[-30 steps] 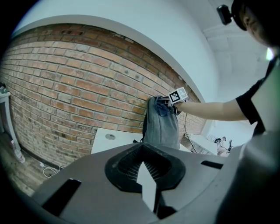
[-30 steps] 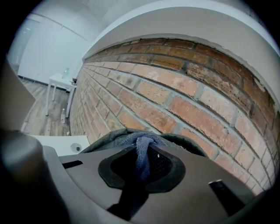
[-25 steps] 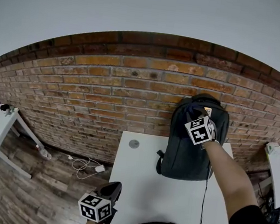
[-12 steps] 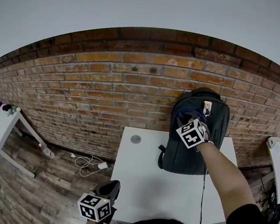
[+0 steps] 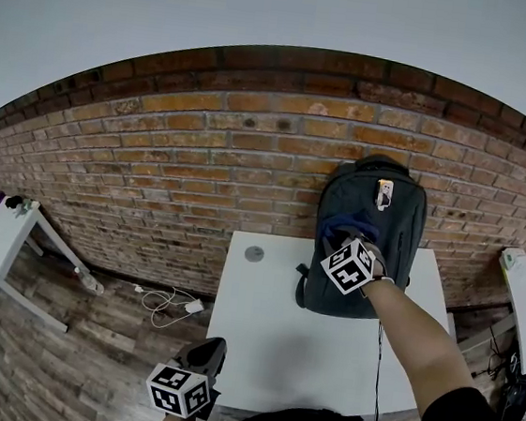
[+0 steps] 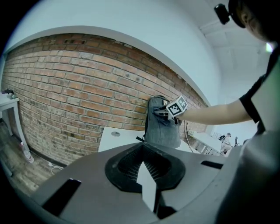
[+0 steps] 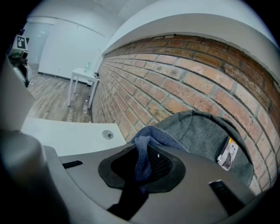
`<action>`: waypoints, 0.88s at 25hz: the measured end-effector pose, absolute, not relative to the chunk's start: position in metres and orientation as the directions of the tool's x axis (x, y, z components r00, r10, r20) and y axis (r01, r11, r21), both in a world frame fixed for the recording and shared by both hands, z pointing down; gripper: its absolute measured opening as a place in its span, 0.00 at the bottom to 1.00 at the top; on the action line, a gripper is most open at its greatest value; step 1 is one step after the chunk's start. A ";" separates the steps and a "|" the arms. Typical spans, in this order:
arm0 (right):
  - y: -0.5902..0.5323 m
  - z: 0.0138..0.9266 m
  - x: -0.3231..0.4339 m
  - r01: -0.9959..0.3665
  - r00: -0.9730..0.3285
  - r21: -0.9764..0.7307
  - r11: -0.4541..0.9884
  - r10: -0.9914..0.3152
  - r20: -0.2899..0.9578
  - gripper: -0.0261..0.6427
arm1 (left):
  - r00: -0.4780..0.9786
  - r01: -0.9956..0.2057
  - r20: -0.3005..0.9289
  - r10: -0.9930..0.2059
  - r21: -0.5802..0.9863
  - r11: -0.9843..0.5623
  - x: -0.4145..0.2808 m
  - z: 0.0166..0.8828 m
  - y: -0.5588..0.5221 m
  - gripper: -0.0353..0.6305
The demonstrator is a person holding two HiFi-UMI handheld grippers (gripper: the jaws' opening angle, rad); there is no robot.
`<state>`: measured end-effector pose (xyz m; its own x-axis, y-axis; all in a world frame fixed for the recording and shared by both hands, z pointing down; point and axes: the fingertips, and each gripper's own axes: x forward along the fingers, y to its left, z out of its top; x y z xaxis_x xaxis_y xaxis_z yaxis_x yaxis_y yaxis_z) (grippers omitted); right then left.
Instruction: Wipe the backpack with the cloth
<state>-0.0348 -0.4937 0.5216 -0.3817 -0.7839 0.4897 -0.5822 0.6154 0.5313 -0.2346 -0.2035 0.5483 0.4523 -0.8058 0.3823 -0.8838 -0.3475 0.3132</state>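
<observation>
A grey woven-fabric backpack (image 5: 395,231) stands upright against the rough red brick wall (image 5: 174,162), at the far edge of the smooth white table (image 5: 276,348). The right gripper (image 7: 142,168) is clamped on a nubby blue cloth (image 7: 146,142) held against the pack's front. The cloth's knit shows only in the right gripper view. The left gripper (image 6: 146,177), jaws together and empty, hangs off the table's near left corner, with bare tabletop ahead.

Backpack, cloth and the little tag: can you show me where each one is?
backpack (image 5: 399,244), head view, on its grey front panel.
cloth (image 7: 146,140), right gripper view, on the blue fold near its top.
tag (image 5: 385,193), head view, on the middle of the small card.
</observation>
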 end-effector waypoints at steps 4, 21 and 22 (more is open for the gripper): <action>-0.474 0.537 -0.036 -0.581 -0.384 0.522 0.625 -0.775 0.502 0.12 | 0.456 -0.882 0.394 -0.798 0.318 -0.347 -0.232 0.553 -0.194 0.05; -0.397 0.601 -0.027 -0.656 -0.377 0.427 0.622 -0.761 0.529 0.12 | 0.466 -0.876 0.407 -0.786 0.336 -0.345 -0.230 0.562 -0.176 0.05; -0.395 0.603 -0.027 -0.663 -0.373 0.427 0.615 -0.766 0.524 0.11 | 0.466 -0.876 0.407 -0.786 0.338 -0.344 -0.230 0.562 -0.176 0.05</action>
<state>-0.0270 -0.3947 0.6032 -0.3728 -0.7656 0.5242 -0.6629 0.6151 0.4269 -0.2302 -0.1758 0.5623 0.4655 -0.7860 0.4068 -0.8760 -0.3436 0.3385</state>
